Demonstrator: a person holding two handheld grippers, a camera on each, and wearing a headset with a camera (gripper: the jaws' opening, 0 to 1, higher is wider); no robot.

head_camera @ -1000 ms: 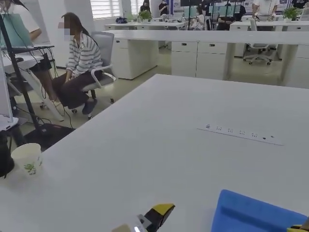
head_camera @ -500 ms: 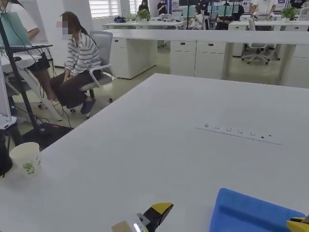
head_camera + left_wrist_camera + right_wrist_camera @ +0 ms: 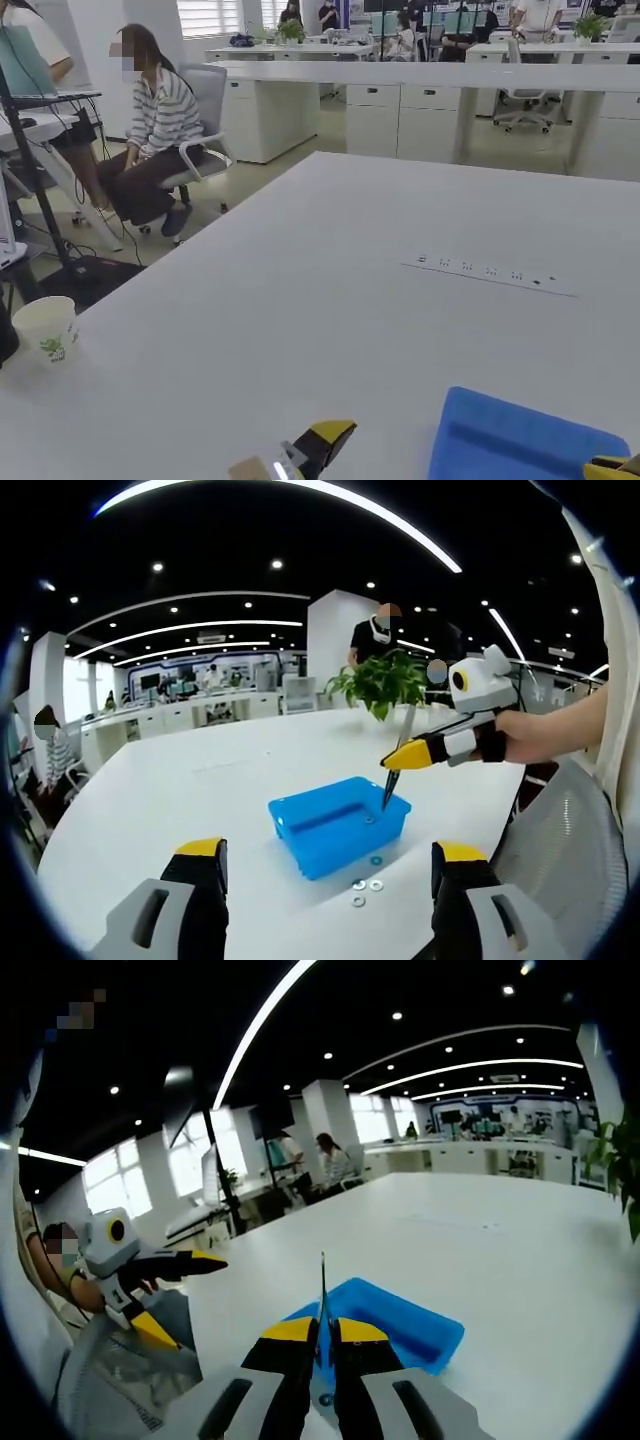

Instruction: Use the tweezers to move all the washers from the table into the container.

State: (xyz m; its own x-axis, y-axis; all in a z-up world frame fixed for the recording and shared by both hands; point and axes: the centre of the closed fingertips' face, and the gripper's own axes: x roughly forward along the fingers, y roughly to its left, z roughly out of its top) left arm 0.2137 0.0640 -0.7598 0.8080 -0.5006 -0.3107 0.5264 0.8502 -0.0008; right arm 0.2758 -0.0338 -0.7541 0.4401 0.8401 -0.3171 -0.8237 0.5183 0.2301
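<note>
Tweezers point(image 3: 388, 785), clamped in the right gripper point(image 3: 392, 761), pointed tip-down into the container point(image 3: 335, 832), probably a drop-off; the left gripper point(image 3: 329, 850) gaped wide. Next came pinching the washers point(image 3: 366, 886) lying beside it.

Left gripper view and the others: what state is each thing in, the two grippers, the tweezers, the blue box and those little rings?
Container: upright, open-topped.
Washers: several lying flat on table beside container.
Tweezers: gripped, tip pointing down into container.
Right gripper: shut on tweezers.
Left gripper: open, empty.
Cup: upright.
</note>
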